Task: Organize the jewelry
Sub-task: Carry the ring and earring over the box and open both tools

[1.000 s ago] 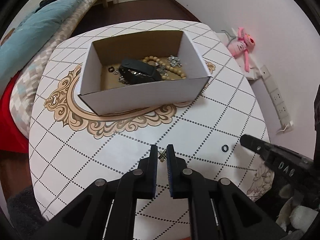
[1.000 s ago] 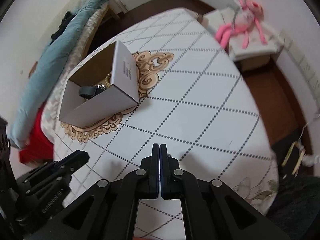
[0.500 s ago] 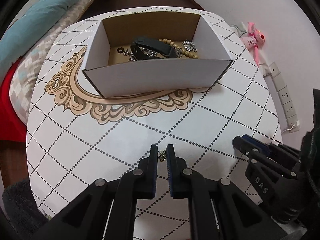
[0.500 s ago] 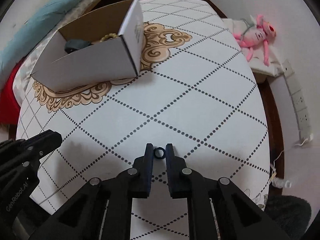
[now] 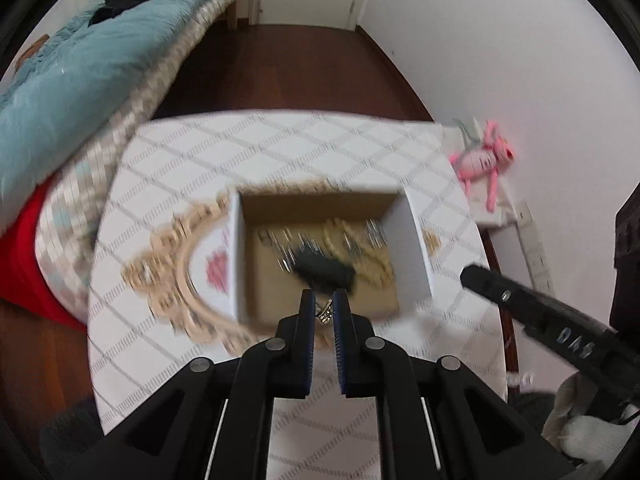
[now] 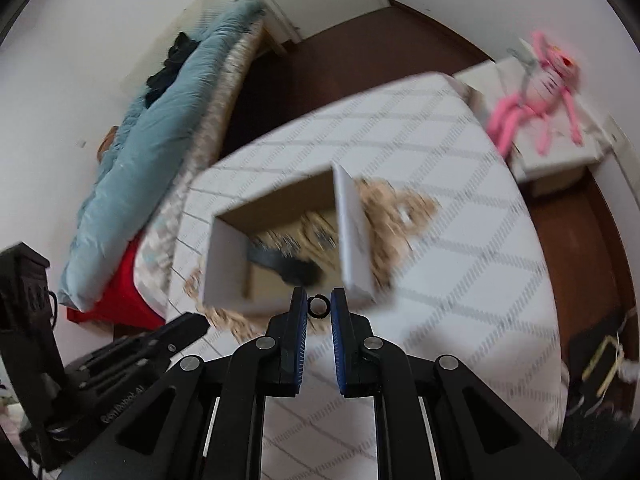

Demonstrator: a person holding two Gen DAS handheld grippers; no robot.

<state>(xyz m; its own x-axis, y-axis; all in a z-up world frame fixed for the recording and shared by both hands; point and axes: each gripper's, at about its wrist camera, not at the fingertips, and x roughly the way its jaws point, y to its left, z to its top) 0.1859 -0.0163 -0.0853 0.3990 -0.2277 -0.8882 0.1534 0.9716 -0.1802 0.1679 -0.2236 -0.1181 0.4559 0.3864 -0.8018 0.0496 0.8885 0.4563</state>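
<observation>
I'm looking down on a white counter (image 5: 280, 152) with a grey diamond grid and a tan scrollwork medallion (image 5: 168, 276) printed near its middle. Straight on it sits one open cardboard box (image 5: 416, 248), white outside and brown inside, resting partly over the medallion; from the right wrist view the same box (image 6: 352, 236) stands toward the counter's left half, with bare grid to its right. Inside I can make out a dark item (image 5: 324, 272) and some beads, too blurred to name further. The counter stands on a dark wood floor (image 5: 288, 76), with a bed (image 5: 80, 76) just beside its left edge.
</observation>
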